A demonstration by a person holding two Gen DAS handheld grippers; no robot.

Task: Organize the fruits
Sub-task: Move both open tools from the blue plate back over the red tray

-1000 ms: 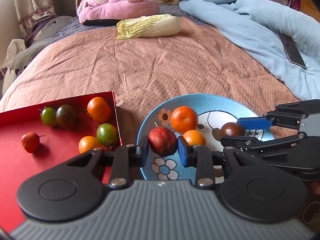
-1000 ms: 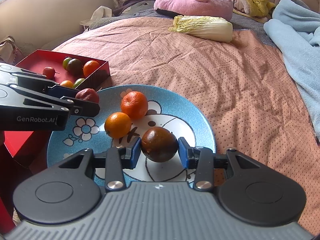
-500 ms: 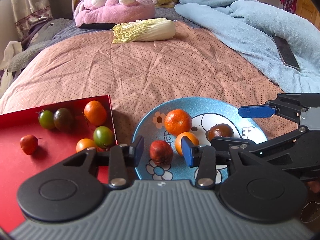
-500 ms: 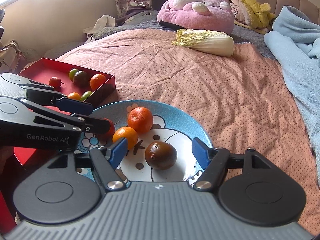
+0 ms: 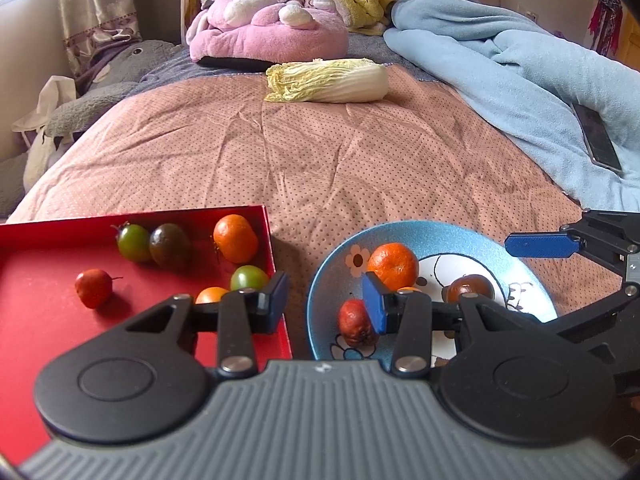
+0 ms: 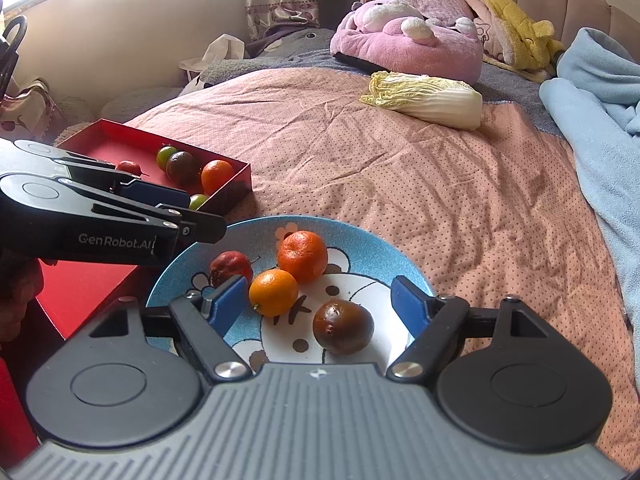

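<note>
Round blue cartoon-print plate laden with four fruits, red cardboard tray with six, left gripper parted and empty, right gripper just widened, nothing gripped

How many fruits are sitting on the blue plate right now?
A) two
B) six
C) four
C: the blue plate holds four fruits: a wrinkly red fruit, a big orange, a small orange and a dark brown fruit.
</note>
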